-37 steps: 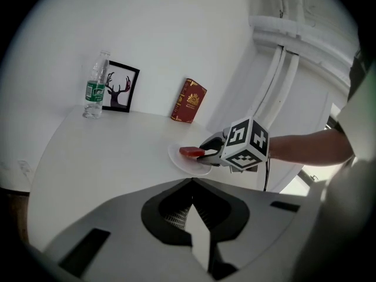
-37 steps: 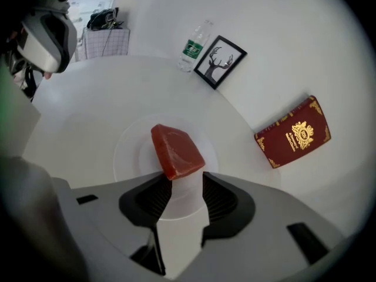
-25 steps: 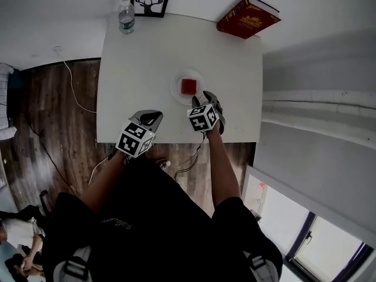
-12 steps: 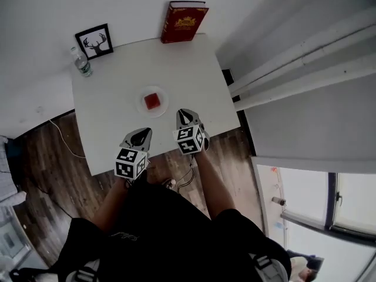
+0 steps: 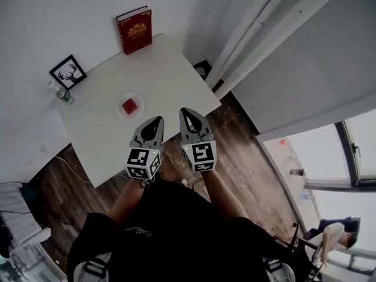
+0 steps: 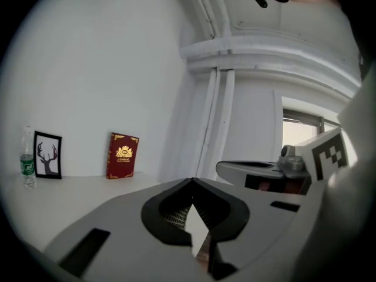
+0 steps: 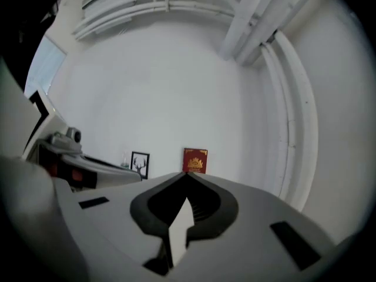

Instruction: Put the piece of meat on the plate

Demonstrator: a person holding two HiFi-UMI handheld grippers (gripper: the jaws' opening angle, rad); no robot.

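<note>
1. The piece of meat (image 5: 129, 106) is found lying on the plate (image 5: 119, 113), near the middle of the white worktop (image 5: 164, 75).
2. The left gripper (image 5: 157, 120) is held by the worktop's near edge, with its jaws pressed together on nothing.
3. The right gripper (image 5: 187, 111) is held just beside it. Its jaws have just been closing and are seen pressed together, with nothing between them.
4. Both grippers are kept well apart from the plate.
5. A red book (image 5: 134, 30), a framed picture (image 5: 68, 72) and a bottle (image 5: 63, 96) are noted along the far edge.

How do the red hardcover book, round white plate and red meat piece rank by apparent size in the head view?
1. red hardcover book, largest
2. round white plate, somewhat smaller
3. red meat piece on it, clearly smallest
</note>
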